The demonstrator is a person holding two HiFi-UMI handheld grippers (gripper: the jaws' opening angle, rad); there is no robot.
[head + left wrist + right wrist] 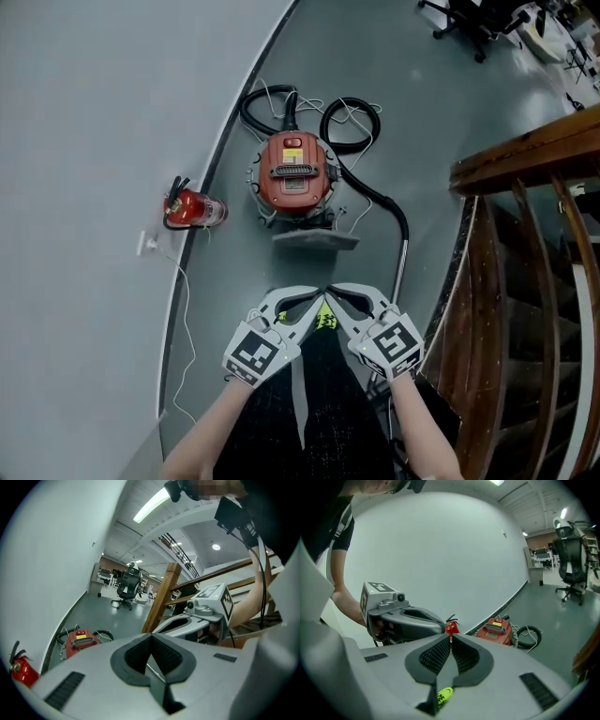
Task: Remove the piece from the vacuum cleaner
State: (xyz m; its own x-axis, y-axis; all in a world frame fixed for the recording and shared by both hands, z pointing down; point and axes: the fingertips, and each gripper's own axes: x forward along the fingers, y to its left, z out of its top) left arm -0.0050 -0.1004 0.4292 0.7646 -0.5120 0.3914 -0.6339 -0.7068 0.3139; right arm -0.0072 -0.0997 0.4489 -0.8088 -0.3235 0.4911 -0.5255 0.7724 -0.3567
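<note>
Grey floor [441, 122] bears vacuum cleaner [293, 173], fire extinguisher [192, 208].

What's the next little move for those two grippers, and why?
Probably lower both toward the red vacuum cleaner and open the jaws. The left gripper and right gripper are both shut and empty, tips close together, well short of the vacuum cleaner on the floor, so nothing can be grasped yet.

1. an open office or work hall, not a home: a swivel office chair [125, 587] and desks [541, 555] stand at the far end.
2. a smooth grey floor [422, 122] runs along a long curved white wall [84, 131].
3. a strip light [151, 504] hangs in a high ceiling.
4. a red fire extinguisher [194, 208] lies at the wall's foot; a wooden stair railing [525, 155] stands beside.
</note>
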